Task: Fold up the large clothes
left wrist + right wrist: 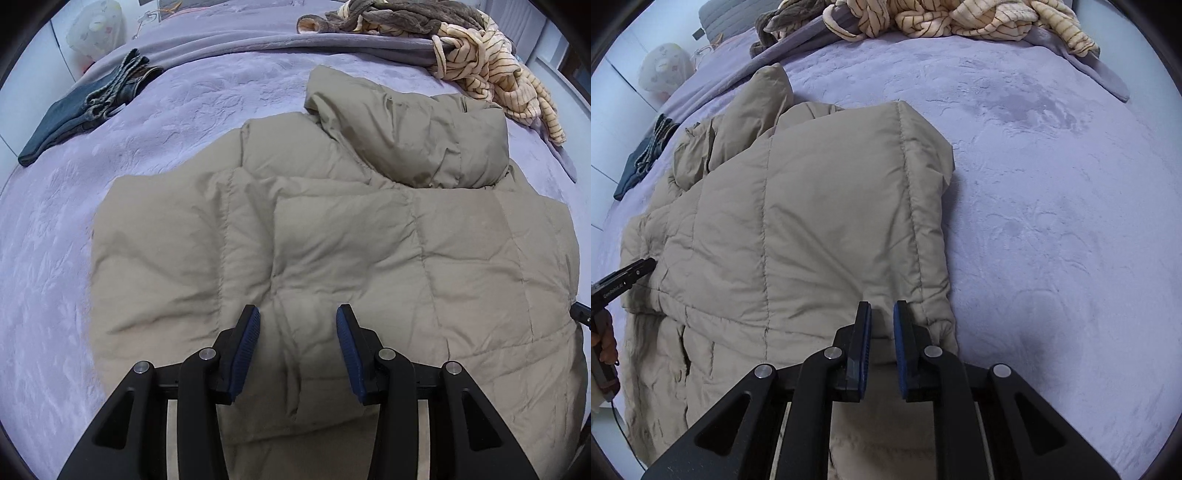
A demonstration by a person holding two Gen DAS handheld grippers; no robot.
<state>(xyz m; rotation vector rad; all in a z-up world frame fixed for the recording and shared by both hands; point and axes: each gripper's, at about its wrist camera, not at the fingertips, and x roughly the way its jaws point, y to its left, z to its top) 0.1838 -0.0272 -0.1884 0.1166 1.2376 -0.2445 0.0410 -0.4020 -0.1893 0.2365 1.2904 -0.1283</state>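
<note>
A large beige puffer jacket (332, 240) lies on the lilac bed, its sleeves folded in over the body and its hood at the far end. My left gripper (297, 321) is open and empty, just above the jacket's near part. The jacket also shows in the right wrist view (812, 221). My right gripper (882, 314) hangs over the cuff end of the folded sleeve with a narrow gap between its blue pads (899, 332). Nothing is visibly clamped in it. The left gripper's tip (642, 267) shows at the left edge of the right wrist view.
The lilac blanket (1052, 203) covers the bed. Folded dark jeans (85, 110) lie at the far left. A pile of striped cream and grey-brown clothes (461, 44) sits at the far end. A pale stuffed toy (94, 29) is beyond the bed.
</note>
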